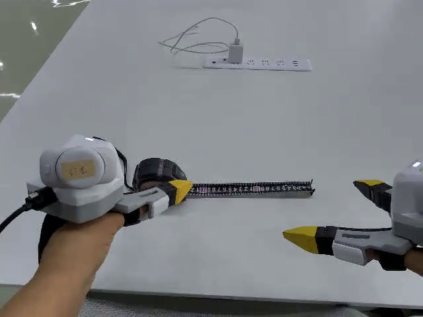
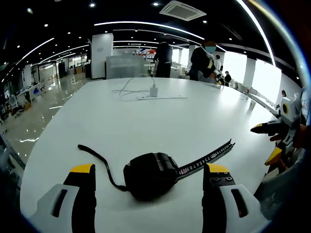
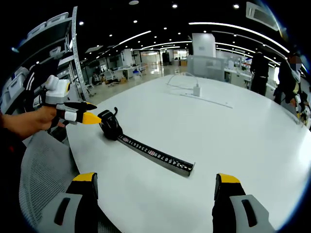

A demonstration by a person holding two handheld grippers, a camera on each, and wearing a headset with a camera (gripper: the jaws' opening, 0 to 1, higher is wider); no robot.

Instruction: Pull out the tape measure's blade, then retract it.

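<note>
White table [image 1: 264, 119]; left hand-held gripper [image 2: 148, 170] splayed beside tape measure [image 1: 157, 174].

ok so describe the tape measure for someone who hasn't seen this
On the big white table, look toward the near edge, far from the white power strip. The tape measure is the small black case there, its dark numbered blade lying pulled out flat.

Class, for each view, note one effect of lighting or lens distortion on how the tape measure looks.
Head view: even, soft light; the blade lies straight. Left gripper view: fisheye bows the table edge; the black case shows little detail. Right gripper view: ceiling lights curve into arcs.
</note>
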